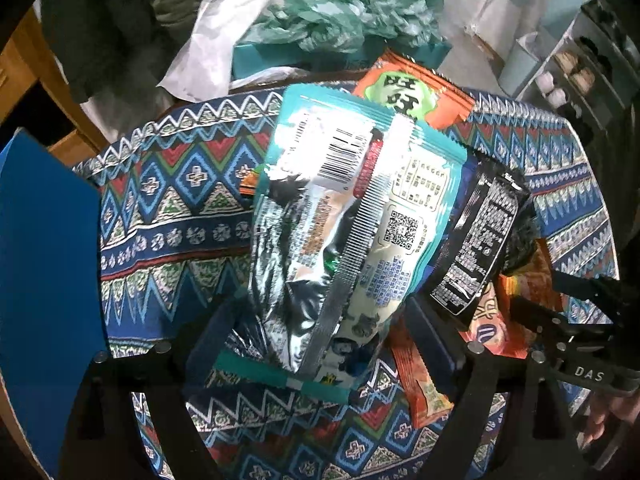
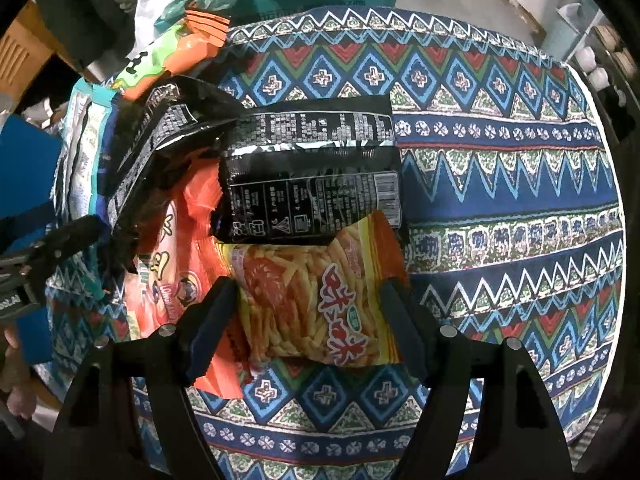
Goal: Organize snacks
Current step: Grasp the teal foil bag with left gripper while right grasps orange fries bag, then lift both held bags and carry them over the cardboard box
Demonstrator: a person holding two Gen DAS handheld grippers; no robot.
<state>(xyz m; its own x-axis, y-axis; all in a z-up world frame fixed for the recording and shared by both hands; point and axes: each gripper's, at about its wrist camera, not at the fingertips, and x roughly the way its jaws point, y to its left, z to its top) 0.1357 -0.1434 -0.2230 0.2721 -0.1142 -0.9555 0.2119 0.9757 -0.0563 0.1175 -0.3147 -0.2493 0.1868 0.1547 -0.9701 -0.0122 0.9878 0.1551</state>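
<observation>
Between my left gripper's [image 1: 316, 344] spread jaws lies the teal snack bag [image 1: 340, 220], unclamped. My right gripper [image 2: 310, 312] straddles the yellow fries bag [image 2: 320, 300], open too; beyond rests a black packet [image 2: 316, 176] on the patterned tablecloth [image 2: 500, 184].

Patterned tablecloth [image 2: 500, 184] on table; green plastic bag [image 1: 344, 12], teal box [image 1: 272, 58] behind.

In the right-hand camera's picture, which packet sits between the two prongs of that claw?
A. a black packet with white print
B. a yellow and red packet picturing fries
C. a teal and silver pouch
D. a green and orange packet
B: the right claw stands open with its prongs on either side of the yellow and red fries packet, while the black packet lies farther off, overlapping its far end.
</observation>
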